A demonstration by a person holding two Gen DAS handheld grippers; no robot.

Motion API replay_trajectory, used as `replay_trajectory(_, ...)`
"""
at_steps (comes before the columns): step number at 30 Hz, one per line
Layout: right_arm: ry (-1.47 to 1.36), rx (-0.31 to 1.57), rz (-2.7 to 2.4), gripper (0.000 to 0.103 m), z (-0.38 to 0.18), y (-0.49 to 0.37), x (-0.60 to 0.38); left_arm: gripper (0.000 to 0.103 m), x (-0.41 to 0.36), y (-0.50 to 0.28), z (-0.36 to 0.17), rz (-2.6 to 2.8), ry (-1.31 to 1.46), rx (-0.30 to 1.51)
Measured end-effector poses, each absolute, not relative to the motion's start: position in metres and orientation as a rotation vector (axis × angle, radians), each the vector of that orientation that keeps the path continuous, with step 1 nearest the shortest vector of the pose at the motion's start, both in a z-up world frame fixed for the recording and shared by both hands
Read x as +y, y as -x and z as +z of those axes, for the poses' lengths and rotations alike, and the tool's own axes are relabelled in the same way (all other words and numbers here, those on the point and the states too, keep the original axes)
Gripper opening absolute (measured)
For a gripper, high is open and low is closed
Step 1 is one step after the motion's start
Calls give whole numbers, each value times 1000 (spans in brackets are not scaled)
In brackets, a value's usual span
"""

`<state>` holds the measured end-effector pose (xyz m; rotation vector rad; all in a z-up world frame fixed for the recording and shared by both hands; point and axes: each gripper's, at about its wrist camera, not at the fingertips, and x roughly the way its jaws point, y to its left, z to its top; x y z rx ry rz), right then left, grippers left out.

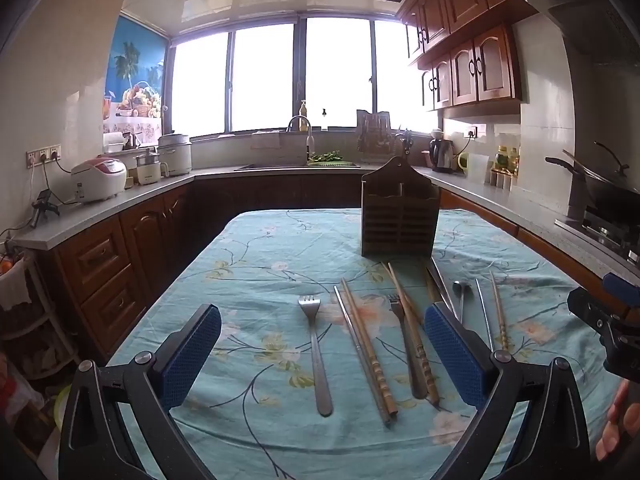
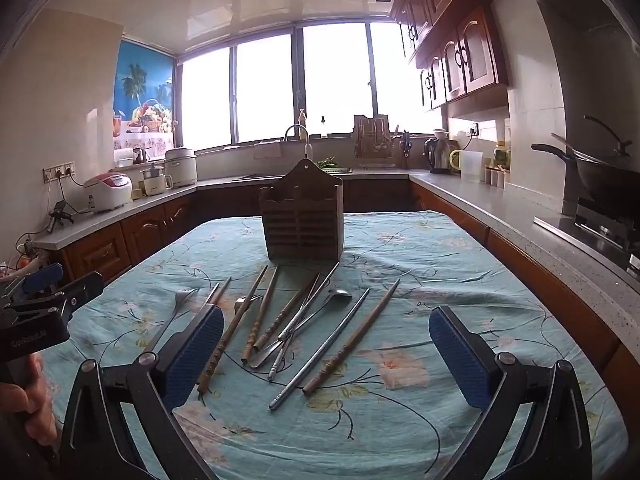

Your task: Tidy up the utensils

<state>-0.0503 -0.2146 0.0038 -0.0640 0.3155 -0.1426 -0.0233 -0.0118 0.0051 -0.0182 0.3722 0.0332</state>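
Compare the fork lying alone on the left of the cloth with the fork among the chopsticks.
The left fork lies by itself, bare cloth on both sides; the second fork is crossed by a wooden chopstick. The left fork looks bright silver; the second fork looks darker. Both lie flat on the tablecloth, tines toward the utensil holder.

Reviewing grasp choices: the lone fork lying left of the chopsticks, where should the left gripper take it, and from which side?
Probably mid-handle, from above. The fork lies flat on the tablecloth, apart from the nearest chopsticks, handle toward the camera. The open left gripper already straddles it, so its fingers could close across the narrow handle.
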Motion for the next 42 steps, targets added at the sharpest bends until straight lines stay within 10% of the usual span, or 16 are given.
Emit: replay_trajectory(42, 40, 314, -128, 103, 3, 45, -221, 102, -15, 14, 1, 24, 15, 398)
